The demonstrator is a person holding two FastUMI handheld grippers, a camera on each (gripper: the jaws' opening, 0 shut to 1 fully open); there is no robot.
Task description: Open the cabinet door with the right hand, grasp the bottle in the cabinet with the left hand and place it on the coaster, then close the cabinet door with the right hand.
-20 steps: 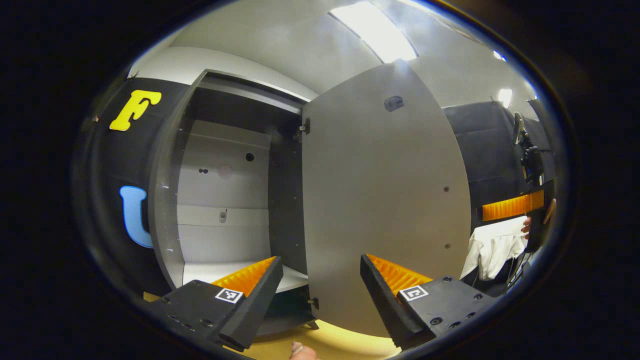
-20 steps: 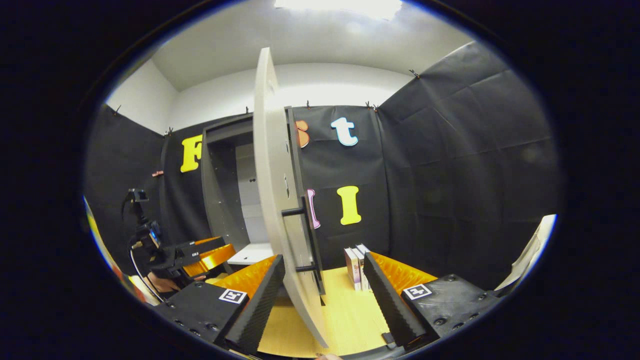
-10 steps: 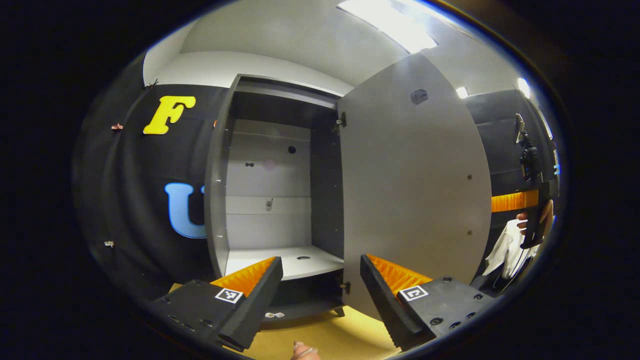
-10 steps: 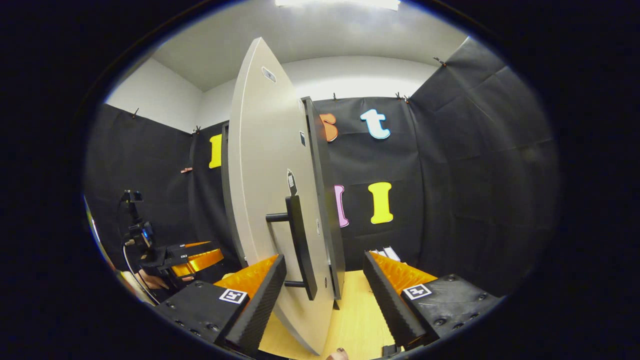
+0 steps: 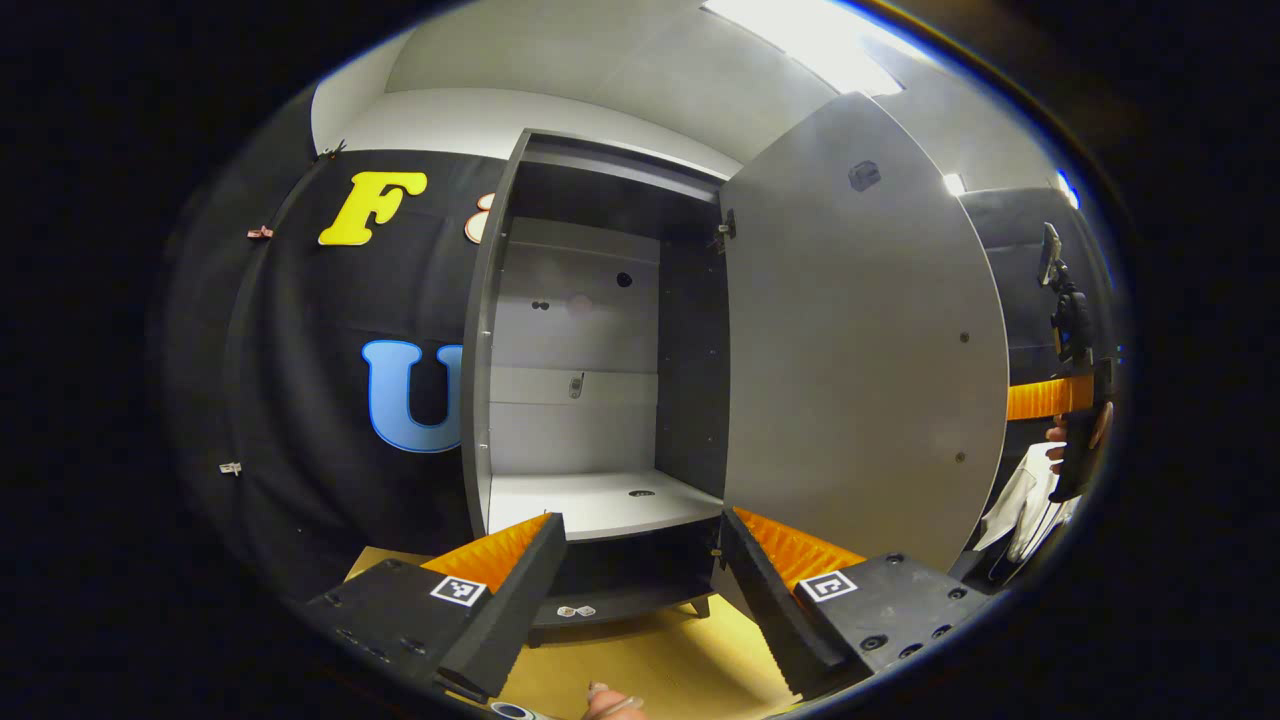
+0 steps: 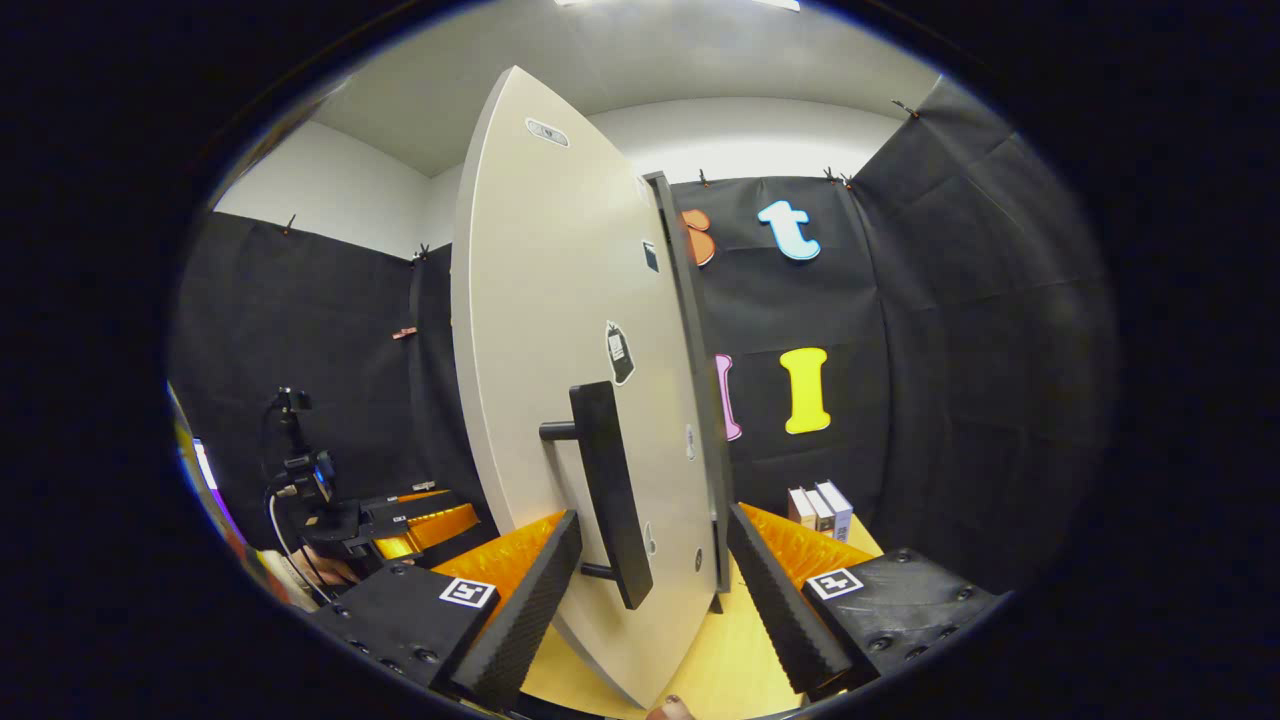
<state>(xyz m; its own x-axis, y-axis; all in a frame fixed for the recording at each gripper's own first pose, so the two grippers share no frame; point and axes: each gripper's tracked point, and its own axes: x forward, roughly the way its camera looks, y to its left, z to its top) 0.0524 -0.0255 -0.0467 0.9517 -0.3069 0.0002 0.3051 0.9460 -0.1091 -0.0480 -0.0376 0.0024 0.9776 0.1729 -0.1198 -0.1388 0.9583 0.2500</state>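
With my right gripper [image 6: 645, 590] spread wide around the handle [image 6: 607, 490] of the open cabinet door [image 6: 560, 330], I should push squarely and evenly to swing it shut, my left gripper [image 5: 640, 575] spread and empty.

Wooden tabletop [image 6: 735, 650] bearing grey cabinet [image 5: 590, 505] and three upright books [image 6: 820, 508]

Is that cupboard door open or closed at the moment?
Open. In the left gripper view the cabinet door stands swung out to the right, baring the shelf inside.
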